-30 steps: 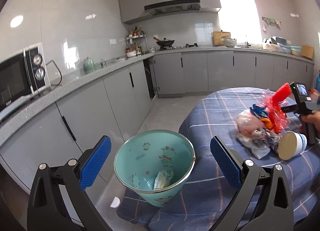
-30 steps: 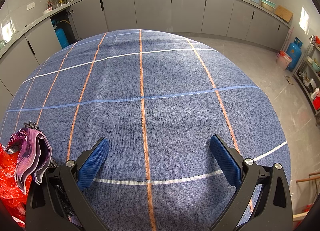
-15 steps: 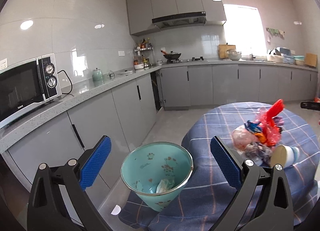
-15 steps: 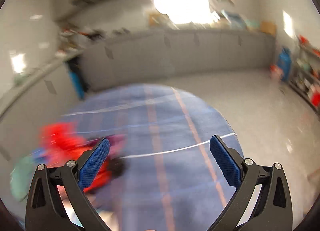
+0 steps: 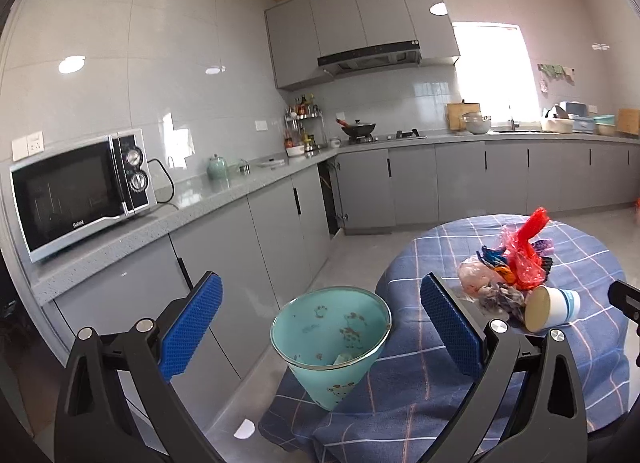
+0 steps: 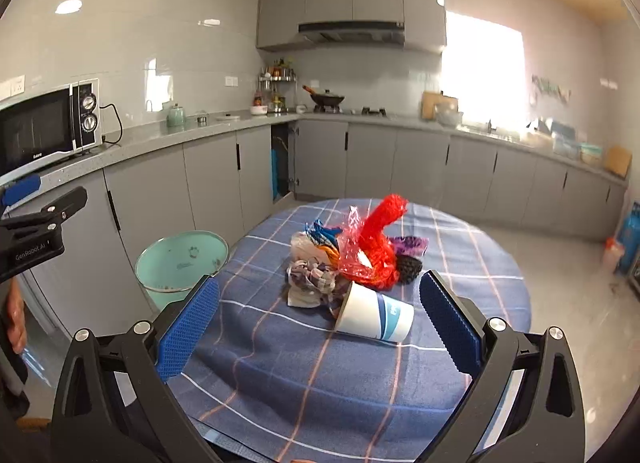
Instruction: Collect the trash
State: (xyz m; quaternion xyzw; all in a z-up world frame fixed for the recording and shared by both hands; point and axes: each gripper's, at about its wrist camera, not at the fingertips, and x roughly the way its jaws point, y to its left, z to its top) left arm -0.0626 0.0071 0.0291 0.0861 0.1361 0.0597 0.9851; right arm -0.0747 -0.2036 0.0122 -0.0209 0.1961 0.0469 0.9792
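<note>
Both left tongs (image 5: 320, 321) and right tongs (image 6: 319, 319) gape wide, empty, trash pile (image 6: 352, 259) on tabletop (image 6: 280, 363), teal bin (image 5: 332, 327) beside.

We are seeing a microwave (image 5: 80, 195) sitting at the left of the frame on the grey kitchen counter (image 5: 224, 191), its cord trailing toward the wall. Further along, a green teapot (image 5: 217, 167) is standing near the middle left. A wok (image 5: 359, 127) is resting on the stove under the range hood (image 5: 370, 57). A bright window (image 5: 494, 75) is glowing at the upper right, beside a cutting board (image 5: 463, 115).
</note>
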